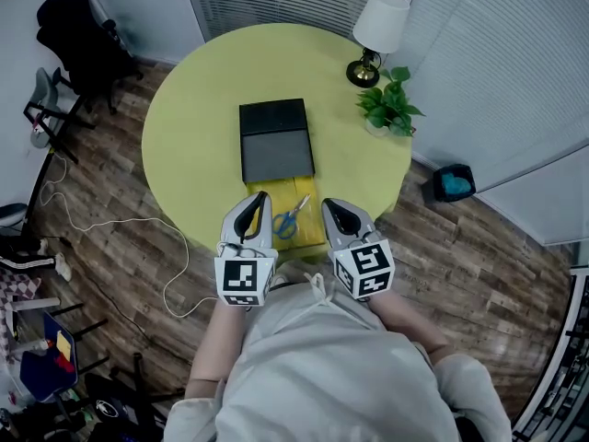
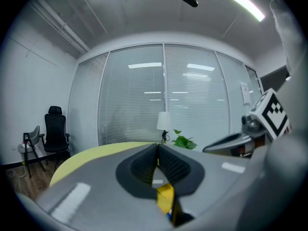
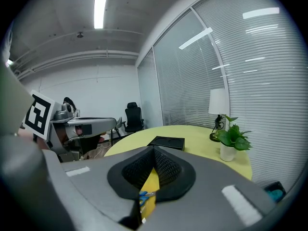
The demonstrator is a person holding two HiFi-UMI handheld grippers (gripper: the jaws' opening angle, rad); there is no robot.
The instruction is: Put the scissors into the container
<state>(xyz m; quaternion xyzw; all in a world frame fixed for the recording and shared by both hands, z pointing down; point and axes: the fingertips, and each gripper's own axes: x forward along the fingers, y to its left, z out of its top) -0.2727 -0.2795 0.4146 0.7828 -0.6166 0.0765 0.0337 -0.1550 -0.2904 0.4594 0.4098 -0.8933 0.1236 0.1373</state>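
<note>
- Looking down in the head view, the scissors (image 1: 291, 217) lie on a yellow sheet (image 1: 304, 190) at the near edge of the table (image 1: 184, 127). They sit between the left gripper (image 1: 262, 194) and the right gripper (image 1: 324, 203). Blades slant far-right and blue handles near-left, with the black container (image 1: 276, 141) just beyond.
- In the left gripper view, the left gripper (image 2: 158, 146) has its jaws pressed together, empty, aimed level across the table; the scissors are below it.
- In the right gripper view, the right gripper (image 3: 154, 149) also has its jaws together on nothing; the scissors (image 3: 144, 195) show beneath them.

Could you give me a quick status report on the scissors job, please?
Left gripper shut, empty; right gripper shut, empty. Scissors on the yellow mat between them, untouched. Container just beyond, nothing in the way.
</note>
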